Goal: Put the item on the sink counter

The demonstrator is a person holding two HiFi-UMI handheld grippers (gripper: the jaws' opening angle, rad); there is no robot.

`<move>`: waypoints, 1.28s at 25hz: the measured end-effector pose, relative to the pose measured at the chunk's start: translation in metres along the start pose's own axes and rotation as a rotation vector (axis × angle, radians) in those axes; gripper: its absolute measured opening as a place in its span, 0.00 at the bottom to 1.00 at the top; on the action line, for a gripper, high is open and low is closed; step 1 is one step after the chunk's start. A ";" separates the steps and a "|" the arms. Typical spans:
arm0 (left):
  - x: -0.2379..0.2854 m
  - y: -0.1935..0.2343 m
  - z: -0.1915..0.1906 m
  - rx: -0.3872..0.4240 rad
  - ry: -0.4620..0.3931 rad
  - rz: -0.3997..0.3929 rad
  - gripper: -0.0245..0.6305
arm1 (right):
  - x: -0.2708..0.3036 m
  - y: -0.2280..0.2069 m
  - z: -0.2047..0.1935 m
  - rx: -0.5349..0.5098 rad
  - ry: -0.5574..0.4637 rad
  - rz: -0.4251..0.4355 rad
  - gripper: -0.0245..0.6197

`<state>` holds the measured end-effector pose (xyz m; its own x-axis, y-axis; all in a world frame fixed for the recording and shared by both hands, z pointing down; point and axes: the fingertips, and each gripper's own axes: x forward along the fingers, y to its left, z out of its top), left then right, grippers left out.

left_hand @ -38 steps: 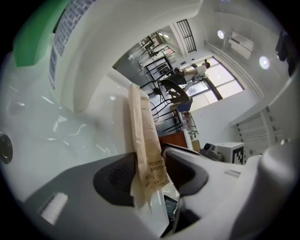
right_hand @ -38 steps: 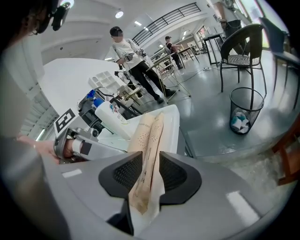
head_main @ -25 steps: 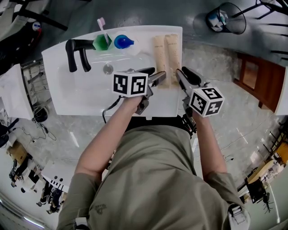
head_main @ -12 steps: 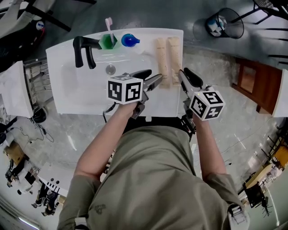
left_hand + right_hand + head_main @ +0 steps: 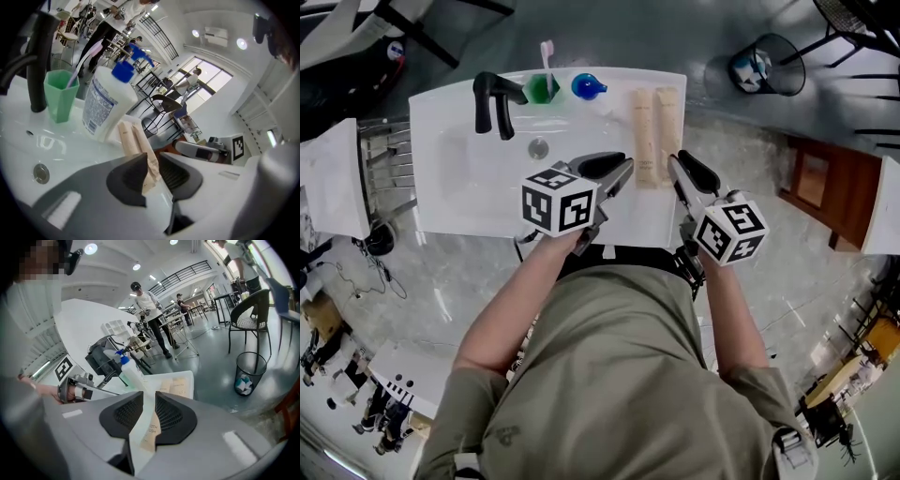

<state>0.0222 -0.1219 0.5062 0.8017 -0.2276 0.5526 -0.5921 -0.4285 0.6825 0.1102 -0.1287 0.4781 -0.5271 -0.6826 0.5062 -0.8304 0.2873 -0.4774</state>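
Note:
Two tan toothbrush packets (image 5: 643, 131) lie flat side by side on the right part of the white sink counter (image 5: 441, 122). My left gripper (image 5: 623, 169) hovers just left of their near ends. Its jaws are closing with nothing between them. In the left gripper view the packets (image 5: 136, 140) show beyond the narrow gap of that gripper (image 5: 153, 161). My right gripper (image 5: 675, 161) hangs at the near end of the right packet, its jaws a little apart. In the right gripper view a packet (image 5: 151, 430) lies below that gripper (image 5: 149, 401), untouched by the pads.
At the back of the counter stand a black faucet (image 5: 492, 98), a green cup (image 5: 542, 89) with a pink toothbrush, and a blue-capped bottle (image 5: 588, 87). On the floor to the right are a wire waste basket (image 5: 764, 61) and a wooden cabinet (image 5: 816, 192).
The left gripper's jaws have come closer together and its tip has drawn slightly left, off the left packet's end. The packets and the right gripper hold their places.

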 end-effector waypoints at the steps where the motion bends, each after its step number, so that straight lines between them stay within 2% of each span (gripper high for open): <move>1: -0.004 -0.002 0.002 0.016 -0.007 0.003 0.15 | -0.001 0.005 0.003 -0.006 -0.010 0.008 0.18; 5: -0.017 -0.013 0.010 0.069 -0.047 0.009 0.09 | -0.009 0.021 0.016 -0.031 -0.039 0.034 0.13; 12: -0.032 -0.028 0.019 0.148 -0.093 0.010 0.05 | -0.019 0.044 0.031 -0.072 -0.077 0.073 0.09; 24: -0.074 -0.069 0.049 0.343 -0.230 -0.010 0.05 | -0.037 0.097 0.066 -0.155 -0.150 0.159 0.06; 32: -0.094 -0.081 0.062 0.392 -0.282 -0.011 0.05 | -0.044 0.119 0.082 -0.219 -0.181 0.195 0.06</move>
<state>0.0004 -0.1196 0.3694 0.8305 -0.4267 0.3581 -0.5520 -0.7169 0.4259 0.0490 -0.1198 0.3401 -0.6552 -0.7034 0.2757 -0.7469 0.5480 -0.3766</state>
